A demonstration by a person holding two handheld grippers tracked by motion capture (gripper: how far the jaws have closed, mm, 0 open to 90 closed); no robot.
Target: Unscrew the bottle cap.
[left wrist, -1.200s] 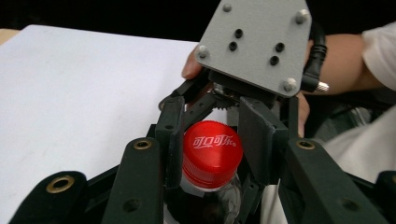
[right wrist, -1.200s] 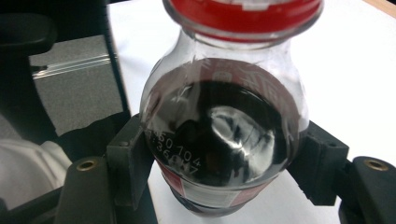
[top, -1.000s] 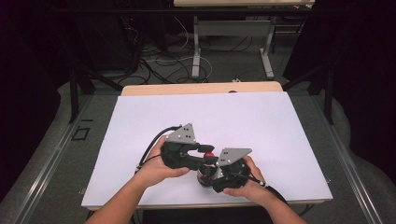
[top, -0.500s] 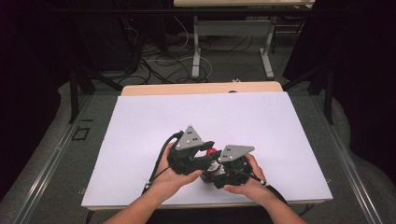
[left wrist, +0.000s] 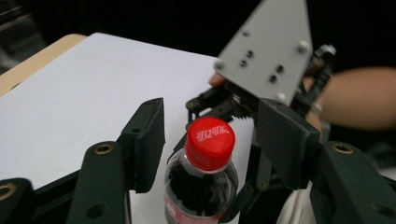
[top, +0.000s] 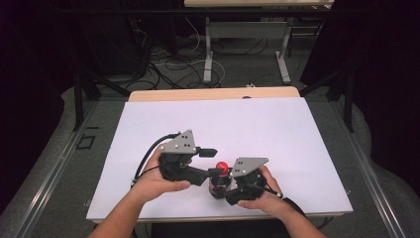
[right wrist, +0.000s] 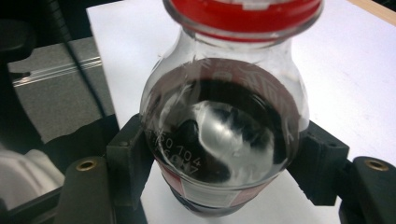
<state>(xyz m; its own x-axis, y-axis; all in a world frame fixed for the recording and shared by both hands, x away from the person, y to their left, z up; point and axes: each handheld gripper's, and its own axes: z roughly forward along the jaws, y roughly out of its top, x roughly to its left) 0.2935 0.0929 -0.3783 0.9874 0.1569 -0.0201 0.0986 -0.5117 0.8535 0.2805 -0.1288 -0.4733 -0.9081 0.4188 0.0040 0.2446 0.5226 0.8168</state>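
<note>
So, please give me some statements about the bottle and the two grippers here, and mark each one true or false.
1. The right gripper clamps the bottle by its body. True.
2. The bottle cap is blue. False: it is red.
3. The left gripper is shut on the cap. False: its jaws have just been opening and stand apart on both sides of the cap.
4. The bottle holds dark liquid. True.
5. The bottle lies flat on the table. False: it is upright.
</note>
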